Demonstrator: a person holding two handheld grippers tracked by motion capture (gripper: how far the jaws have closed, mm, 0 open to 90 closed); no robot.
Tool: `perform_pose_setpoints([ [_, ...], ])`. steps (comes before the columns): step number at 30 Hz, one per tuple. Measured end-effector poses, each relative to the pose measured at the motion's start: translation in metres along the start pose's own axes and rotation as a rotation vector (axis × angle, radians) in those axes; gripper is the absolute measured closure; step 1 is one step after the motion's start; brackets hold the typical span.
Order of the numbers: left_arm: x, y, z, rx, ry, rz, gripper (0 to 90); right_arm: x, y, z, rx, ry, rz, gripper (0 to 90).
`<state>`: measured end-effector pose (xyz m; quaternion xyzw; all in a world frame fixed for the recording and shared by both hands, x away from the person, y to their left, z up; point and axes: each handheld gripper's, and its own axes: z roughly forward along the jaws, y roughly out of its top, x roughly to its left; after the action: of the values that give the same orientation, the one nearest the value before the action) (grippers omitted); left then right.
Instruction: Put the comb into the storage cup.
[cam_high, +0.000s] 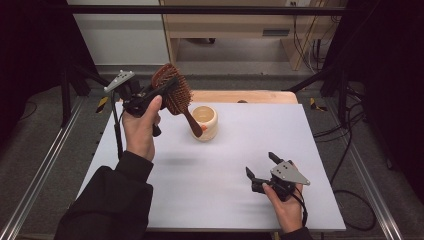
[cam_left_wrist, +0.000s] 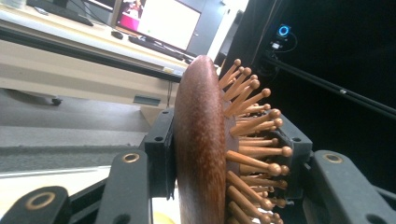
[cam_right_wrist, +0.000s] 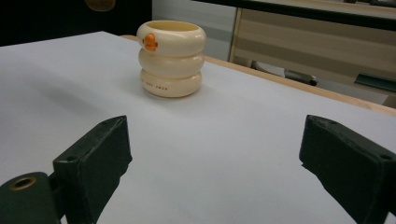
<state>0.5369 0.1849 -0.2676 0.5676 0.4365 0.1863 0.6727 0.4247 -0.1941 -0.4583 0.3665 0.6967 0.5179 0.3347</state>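
Left hand-held gripper (cam_high: 159, 91) clamps the wooden hairbrush (cam_high: 173, 94) by its head, raised above the desk (cam_high: 210, 180), handle angled down toward the cream cup (cam_high: 205, 122). Right hand-held gripper (cam_high: 261, 169) rests near the desk's front edge, jaws wide, empty.

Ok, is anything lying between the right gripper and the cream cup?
No. In the right gripper view, bare white table runs from the open right gripper to the cream cup. The high view shows the same bare stretch.

Left tongs (cam_high: 167, 90) raised, clamped; right tongs (cam_high: 260, 170) low, agape
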Motion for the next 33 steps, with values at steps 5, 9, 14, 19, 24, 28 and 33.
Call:
perform_pose_setpoints([
  [5, 0.005, 0.002, 0.013, 0.013, 0.003, 0.008, 51.1, 0.005, -0.002, 0.003, 0.006, 0.037, -0.014, 8.6],
  [9, 0.008, 0.007, 0.025, 0.013, 0.007, 0.007, 51.1, 0.004, -0.001, 0.000, -0.013, 0.046, -0.027, 8.1],
  [14, 0.007, 0.013, 0.032, 0.000, 0.024, 0.018, 51.1, 0.003, -0.002, 0.000, -0.012, 0.044, -0.016, 7.9],
  [19, 0.009, 0.015, 0.038, -0.002, 0.038, 0.026, 51.1, 0.003, -0.002, 0.000, -0.018, 0.041, -0.020, 7.8],
  [24, 0.014, 0.015, 0.045, -0.009, 0.053, 0.020, 51.0, 0.003, -0.002, -0.001, -0.024, 0.042, -0.013, 7.7],
  [28, 0.017, 0.014, 0.052, -0.012, 0.051, 0.020, 51.1, 0.003, -0.003, -0.001, -0.023, 0.045, -0.019, 7.7],
  [33, 0.020, 0.014, 0.062, -0.017, 0.055, 0.022, 51.1, 0.002, -0.002, -0.002, -0.030, 0.043, -0.013, 7.7],
])
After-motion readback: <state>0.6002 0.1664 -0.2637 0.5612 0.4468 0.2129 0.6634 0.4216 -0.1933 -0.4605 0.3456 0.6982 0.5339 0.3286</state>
